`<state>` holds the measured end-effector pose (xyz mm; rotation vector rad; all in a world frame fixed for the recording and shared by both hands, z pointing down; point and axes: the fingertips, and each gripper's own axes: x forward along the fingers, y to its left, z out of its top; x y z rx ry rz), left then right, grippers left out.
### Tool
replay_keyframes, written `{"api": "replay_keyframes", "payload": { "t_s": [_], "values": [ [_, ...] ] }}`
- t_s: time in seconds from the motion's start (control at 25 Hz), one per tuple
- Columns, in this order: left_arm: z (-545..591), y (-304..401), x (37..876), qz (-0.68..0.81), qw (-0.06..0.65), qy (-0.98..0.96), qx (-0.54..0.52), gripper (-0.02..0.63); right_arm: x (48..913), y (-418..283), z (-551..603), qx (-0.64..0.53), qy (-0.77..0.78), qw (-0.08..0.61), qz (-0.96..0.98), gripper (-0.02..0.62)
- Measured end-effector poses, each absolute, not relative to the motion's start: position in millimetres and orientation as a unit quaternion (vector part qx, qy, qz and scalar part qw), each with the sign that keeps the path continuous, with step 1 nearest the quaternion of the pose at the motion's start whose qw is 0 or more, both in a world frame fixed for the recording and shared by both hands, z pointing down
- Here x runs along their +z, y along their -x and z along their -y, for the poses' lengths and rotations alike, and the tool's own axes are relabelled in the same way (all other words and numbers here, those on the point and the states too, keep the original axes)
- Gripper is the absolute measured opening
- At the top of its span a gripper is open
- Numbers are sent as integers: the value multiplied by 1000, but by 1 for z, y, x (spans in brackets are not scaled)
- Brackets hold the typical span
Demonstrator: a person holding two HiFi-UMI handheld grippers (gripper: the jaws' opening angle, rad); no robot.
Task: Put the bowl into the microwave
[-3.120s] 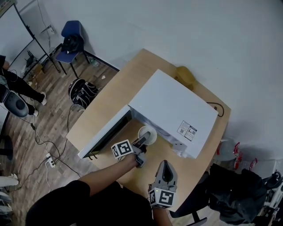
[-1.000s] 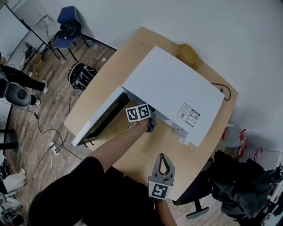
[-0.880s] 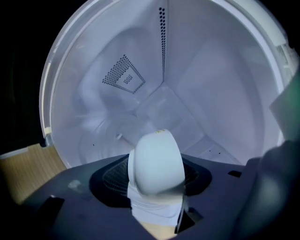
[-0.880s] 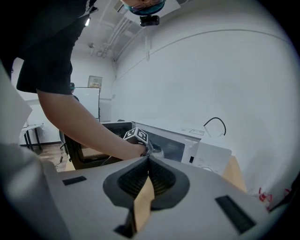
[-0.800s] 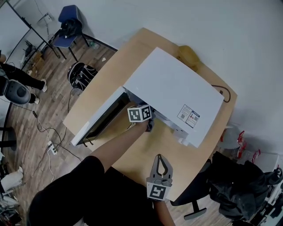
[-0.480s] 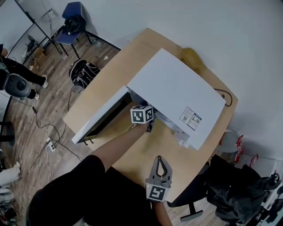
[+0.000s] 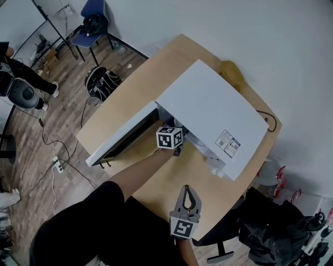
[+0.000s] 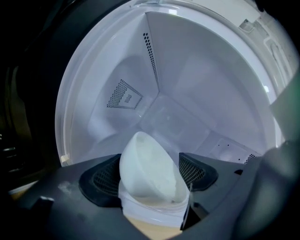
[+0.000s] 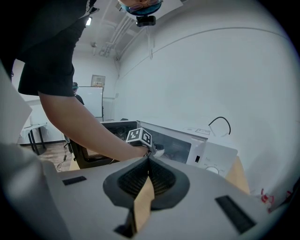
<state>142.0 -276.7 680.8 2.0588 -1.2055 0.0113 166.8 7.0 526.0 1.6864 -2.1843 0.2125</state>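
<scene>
White bowl (image 8: 150, 173) sits inside the microwave (image 7: 208, 117), tilted and low at the front of the cavity. Its bottom edge is cut off by the claw body, so I can't tell what exactly it rests on. In the head view you don't see it at all, since the microwave's top hides it.

It's right between the jaws of the left claw (image 8: 150, 169). They're spreading apart, with a pad on either side, and don't look to be squeezing it.

The right claw (image 7: 186, 189) hangs over the desk's near edge, well apart from the microwave, jaws pressed together on nothing.

The door (image 7: 122, 137) is swung open to the left. Everything's on a light wood desk (image 7: 156, 67) against a white wall (image 7: 250, 36). There's a blue chair (image 7: 99, 10) and a black bag (image 7: 102, 83) on the wood floor (image 7: 57, 130).
</scene>
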Motion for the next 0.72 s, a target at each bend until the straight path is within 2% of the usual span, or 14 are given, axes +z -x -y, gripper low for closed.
{"api": "replay_keyframes", "payload": {
  "t_s": [0.28, 0.72],
  "values": [
    [276, -154, 686, 464, 311, -827, 65, 364, 527, -165, -8, 80, -597, 189, 775, 60],
    [265, -147, 677, 436, 270, -857, 54, 374, 536, -157, -20, 80, -589, 209, 776, 60]
  ]
}}
